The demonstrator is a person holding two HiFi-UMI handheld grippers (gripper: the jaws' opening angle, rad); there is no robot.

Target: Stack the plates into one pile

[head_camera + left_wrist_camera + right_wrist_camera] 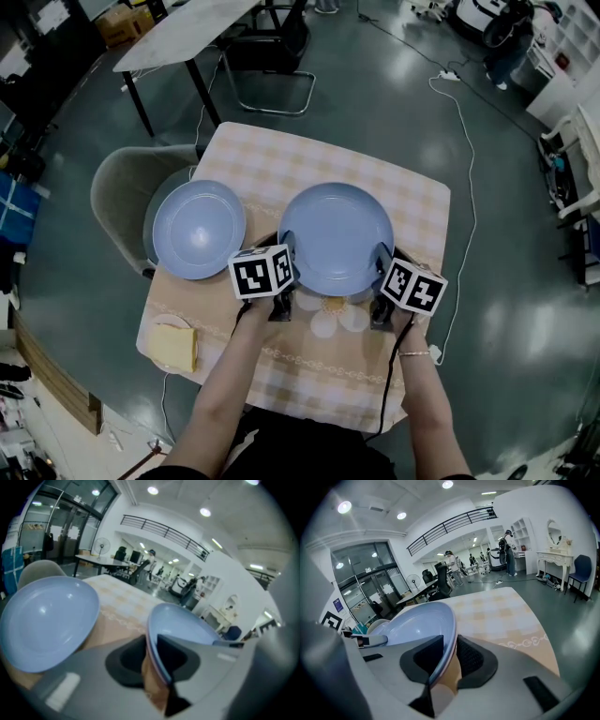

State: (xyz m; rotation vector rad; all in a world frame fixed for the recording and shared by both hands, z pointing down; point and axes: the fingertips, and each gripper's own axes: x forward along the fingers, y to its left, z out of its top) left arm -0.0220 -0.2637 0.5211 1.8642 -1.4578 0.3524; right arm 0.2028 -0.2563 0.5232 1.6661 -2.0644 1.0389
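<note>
Two blue plates are on the checked bench [281,159]. The left plate [199,228] lies flat at the left edge with nothing touching it. The middle plate [336,236] sits just to its right, the two rims apart. I hold two claws, and both are on the middle plate. My left claw [150,653] is clamped on its near-left rim, and my right claw [449,656] is clamped on its near-right rim. One yellow block [174,346] lies at the near-left corner.
</note>
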